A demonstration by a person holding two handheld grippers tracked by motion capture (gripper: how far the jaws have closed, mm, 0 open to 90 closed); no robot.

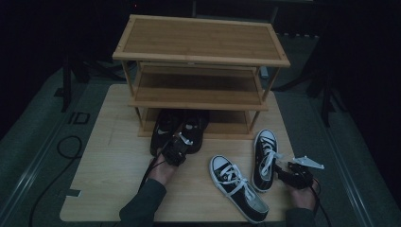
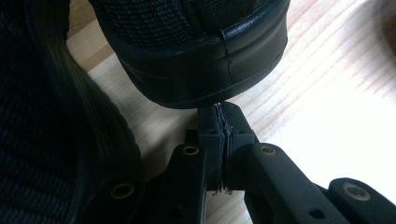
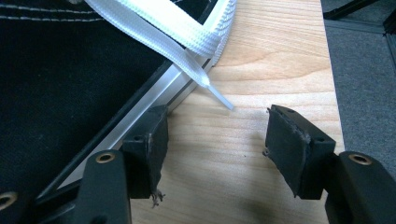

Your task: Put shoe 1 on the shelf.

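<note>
The left gripper, jaws pressed together on nothing, noses against the heel of the black shoe lying toe-first under the wooden rack; the right gripper, jaws spread, flanks a sneaker pointing rackward.

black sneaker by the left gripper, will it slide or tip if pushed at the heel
The black sneaker probably slides: it lies flat on the smooth wooden table. The shut left gripper meets its rounded heel low, so tipping seems unlikely, though it may swivel.

Dark green sleeve, black claws, brass-ringed screws.
</note>
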